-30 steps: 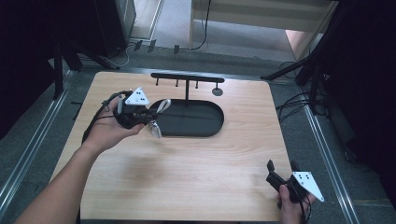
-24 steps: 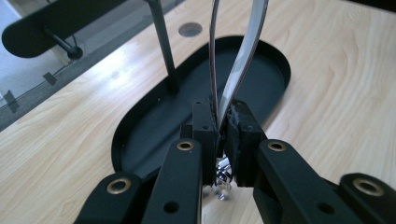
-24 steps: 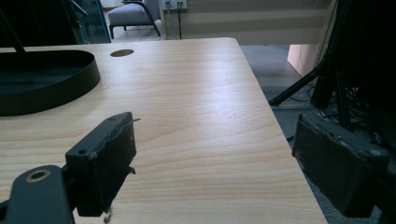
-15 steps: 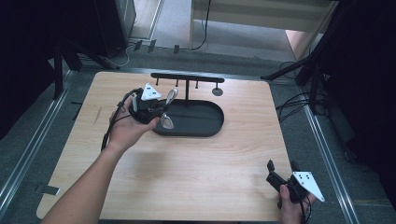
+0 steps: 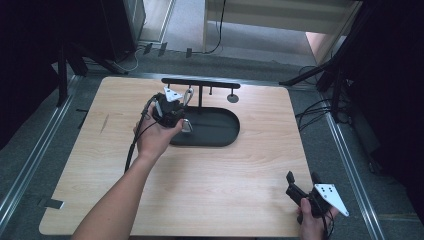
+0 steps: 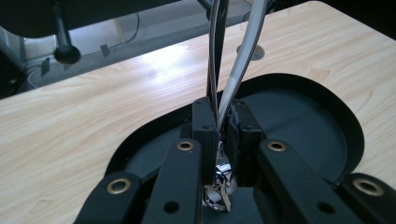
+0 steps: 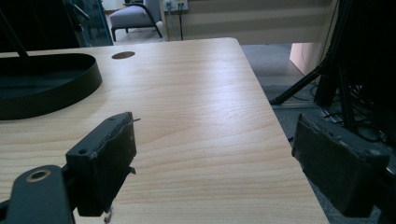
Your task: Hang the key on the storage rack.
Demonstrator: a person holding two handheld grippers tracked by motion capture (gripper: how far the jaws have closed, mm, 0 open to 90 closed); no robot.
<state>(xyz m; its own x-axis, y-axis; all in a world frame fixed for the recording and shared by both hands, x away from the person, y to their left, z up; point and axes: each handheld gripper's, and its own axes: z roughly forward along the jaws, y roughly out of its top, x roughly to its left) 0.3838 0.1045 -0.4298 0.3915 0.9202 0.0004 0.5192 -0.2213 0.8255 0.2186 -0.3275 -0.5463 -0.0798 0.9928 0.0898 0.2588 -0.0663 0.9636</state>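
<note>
Two jaws of the left gripper [image 6: 218,135] clamp a shiny utensil [image 6: 238,70] upright just near the rack [image 5: 201,86], while the right gripper [image 7: 212,163] hangs open, far right.

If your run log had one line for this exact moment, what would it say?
left tongs: shut on metal loop, over black tray | right tongs: open, holding nothing, near table's corner | rack: upright at tray's back

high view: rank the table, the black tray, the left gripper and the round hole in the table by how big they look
1. table
2. black tray
3. left gripper, clamped on a shiny metal piece
4. round hole
The gripper is held above the table, closer to the camera, so it looks somewhat bigger than it is.
</note>
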